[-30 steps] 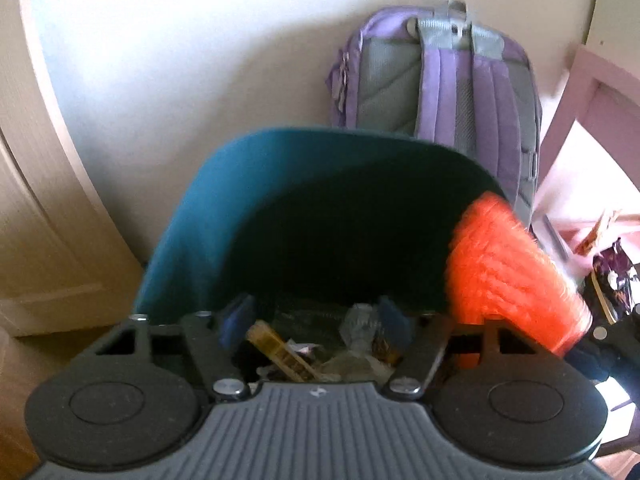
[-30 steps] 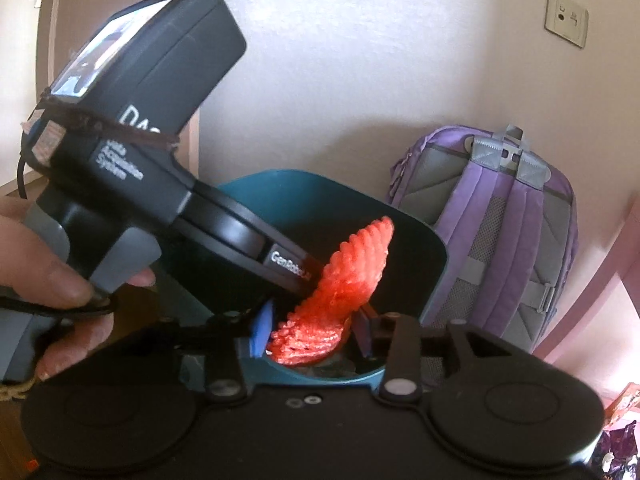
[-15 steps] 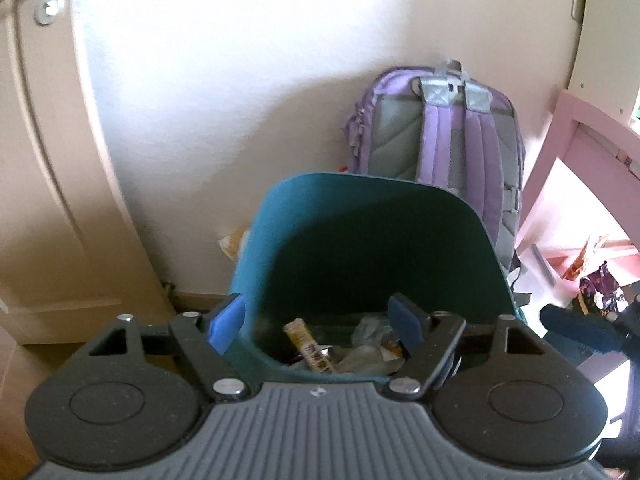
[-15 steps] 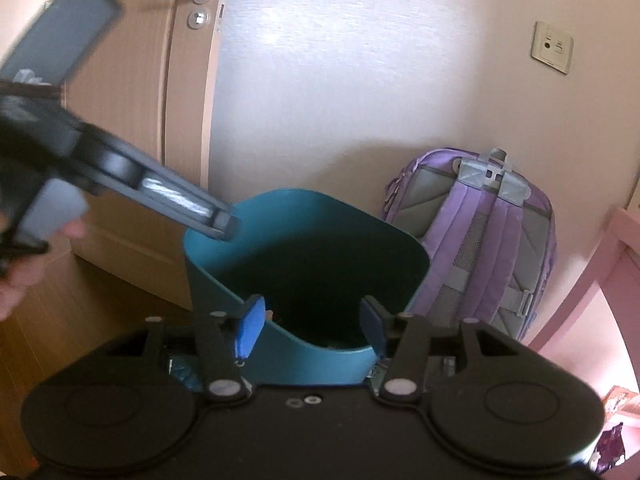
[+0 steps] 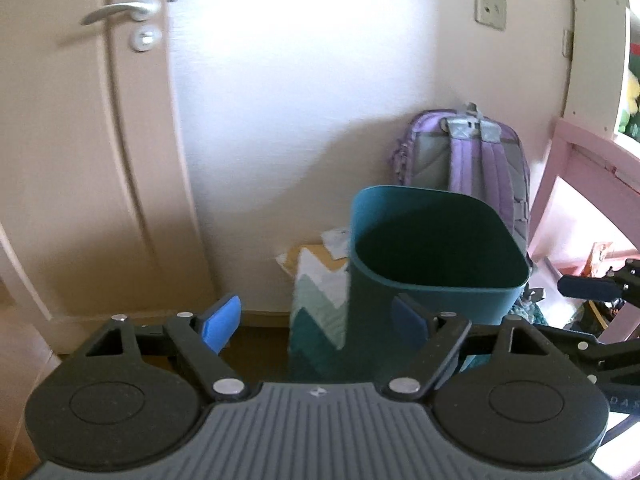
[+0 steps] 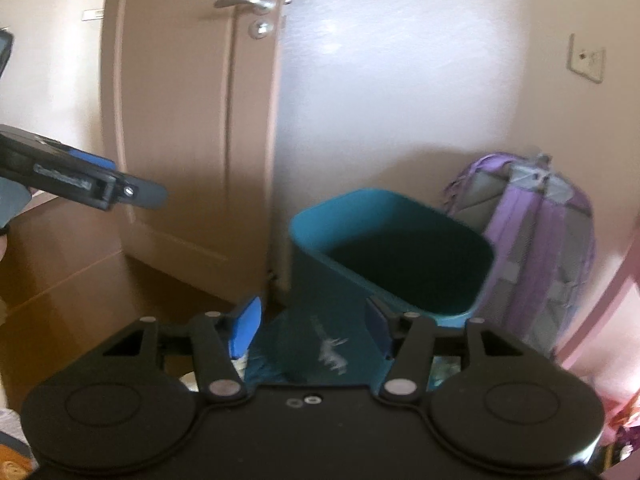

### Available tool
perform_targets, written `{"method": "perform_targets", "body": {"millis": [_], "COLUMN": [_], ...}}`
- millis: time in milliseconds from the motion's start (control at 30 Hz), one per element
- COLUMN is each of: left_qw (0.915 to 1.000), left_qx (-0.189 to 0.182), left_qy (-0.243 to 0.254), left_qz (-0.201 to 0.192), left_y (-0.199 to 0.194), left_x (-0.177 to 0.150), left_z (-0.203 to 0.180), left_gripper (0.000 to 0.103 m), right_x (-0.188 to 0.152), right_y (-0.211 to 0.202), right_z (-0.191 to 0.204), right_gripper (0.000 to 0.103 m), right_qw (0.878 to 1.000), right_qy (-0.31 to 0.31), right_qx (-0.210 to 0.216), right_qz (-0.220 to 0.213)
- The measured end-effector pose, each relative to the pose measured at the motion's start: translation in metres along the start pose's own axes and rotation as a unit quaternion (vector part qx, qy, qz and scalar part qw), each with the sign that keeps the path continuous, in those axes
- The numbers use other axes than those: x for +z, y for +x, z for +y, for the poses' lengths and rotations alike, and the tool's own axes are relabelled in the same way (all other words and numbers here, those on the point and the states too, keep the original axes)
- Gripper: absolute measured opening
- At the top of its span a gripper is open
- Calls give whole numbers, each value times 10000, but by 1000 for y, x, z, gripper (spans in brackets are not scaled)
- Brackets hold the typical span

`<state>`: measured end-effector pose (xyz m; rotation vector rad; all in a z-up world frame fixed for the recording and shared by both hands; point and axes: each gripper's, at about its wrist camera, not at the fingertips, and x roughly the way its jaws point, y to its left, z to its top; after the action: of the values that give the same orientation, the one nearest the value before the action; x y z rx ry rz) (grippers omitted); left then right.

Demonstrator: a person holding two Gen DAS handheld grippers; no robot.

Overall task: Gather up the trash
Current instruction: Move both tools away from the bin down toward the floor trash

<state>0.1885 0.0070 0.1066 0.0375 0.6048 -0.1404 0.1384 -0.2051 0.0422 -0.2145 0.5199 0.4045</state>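
A teal trash bin [image 5: 432, 280] stands on the floor against the wall; it also shows in the right wrist view [image 6: 384, 264]. Its inside is dark and its contents are hidden from here. My left gripper [image 5: 316, 322] is open and empty, back from the bin and to its left. My right gripper [image 6: 312, 326] is open and empty, in front of the bin. The left gripper's fingers [image 6: 140, 194] show at the left of the right wrist view, and a right finger [image 5: 588, 286] at the right edge of the left wrist view.
A purple backpack [image 5: 468, 152] leans on the wall behind the bin. A zigzag-patterned cloth [image 5: 320, 292] and papers lie left of the bin. A closed door [image 5: 88, 140] is at the left, pink furniture [image 5: 560, 184] at the right. The floor is wood.
The right gripper let go of an orange ridged piece over the bin and opened. Both grippers then pulled back and up, so the bin now looks smaller and farther.
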Motion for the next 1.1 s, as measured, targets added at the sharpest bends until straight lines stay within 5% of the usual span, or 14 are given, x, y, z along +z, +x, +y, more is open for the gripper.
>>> {"method": "perform_targets", "body": {"millis": [100,433,767,967,1100], "left_qw": [9997,9963,9906,9690,9364], "left_qx": [160,542,737,1140,1409], "left_qy": [-97,-558,-1003,-1601,-2288], "left_qz": [-152,-373,564,1497,2256], "left_y": [-17,-20,36,82,112], "left_x": [-19,-105,-231,-323,-386], "left_z": [23,109,192,231,247], "left_gripper": [101,103,103,103,103], "right_x": [-7,-43,-72,-98,-114], "right_y": [11,81,200,277,328], "right_z": [17,80,149,197,229], "right_gripper": [57,57,57,57,57], "right_qw": [9997,9933,9780,9658,9569], "right_qy": [-38,-270,-452,-448,-374], "right_qx": [220,926,1468,1659,1734], "right_qz": [114,638,1408,1942,2298]}}
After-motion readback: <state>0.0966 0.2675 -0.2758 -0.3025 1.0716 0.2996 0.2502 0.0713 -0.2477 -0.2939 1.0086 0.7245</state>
